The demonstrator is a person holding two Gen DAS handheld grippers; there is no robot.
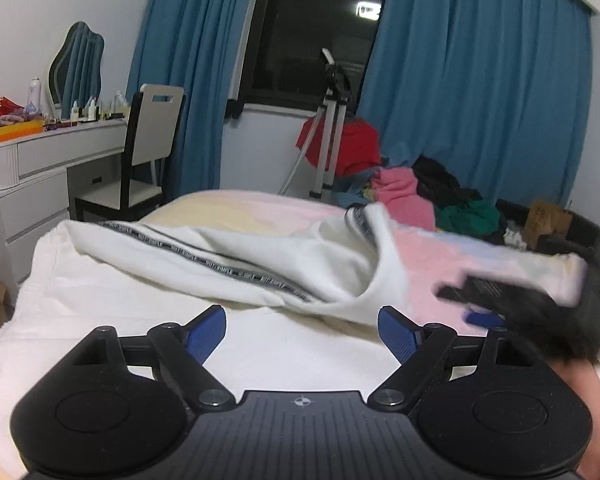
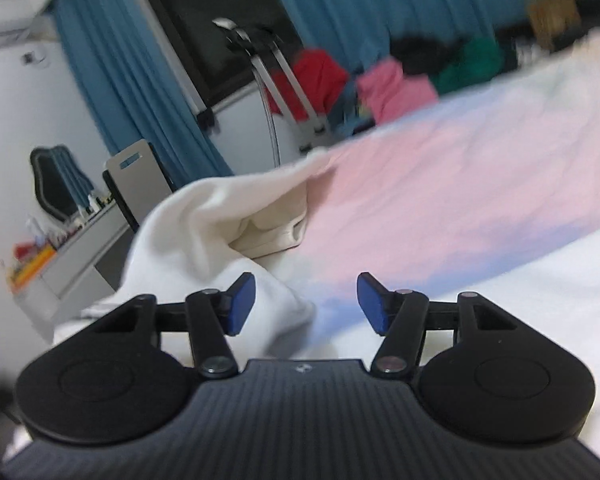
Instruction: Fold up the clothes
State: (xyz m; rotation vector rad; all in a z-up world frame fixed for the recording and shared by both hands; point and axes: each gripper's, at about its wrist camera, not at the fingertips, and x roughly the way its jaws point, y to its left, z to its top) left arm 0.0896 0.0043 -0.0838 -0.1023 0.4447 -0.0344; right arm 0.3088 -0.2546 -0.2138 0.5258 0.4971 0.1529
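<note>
A white garment (image 1: 260,256) with a grey patterned stripe lies crumpled across the bed, one fold raised at its right end. My left gripper (image 1: 302,332) hovers just in front of it over flat white cloth (image 1: 140,320). Its blue pads (image 1: 206,332) are wide apart with nothing between them. In the right wrist view the same garment (image 2: 188,232) bunches up at the left. My right gripper (image 2: 308,306) stands open at its edge, the pads not pressing on the cloth. The right gripper (image 1: 470,304) also shows as a dark blur at the right of the left wrist view.
The bed has a pastel pink and blue sheet (image 1: 432,264). A heap of coloured clothes (image 1: 404,196) and a cardboard box (image 1: 548,220) sit at its far side. Beyond stand a tripod (image 1: 332,128), a chair (image 1: 148,152) and a cluttered white dresser (image 1: 40,168).
</note>
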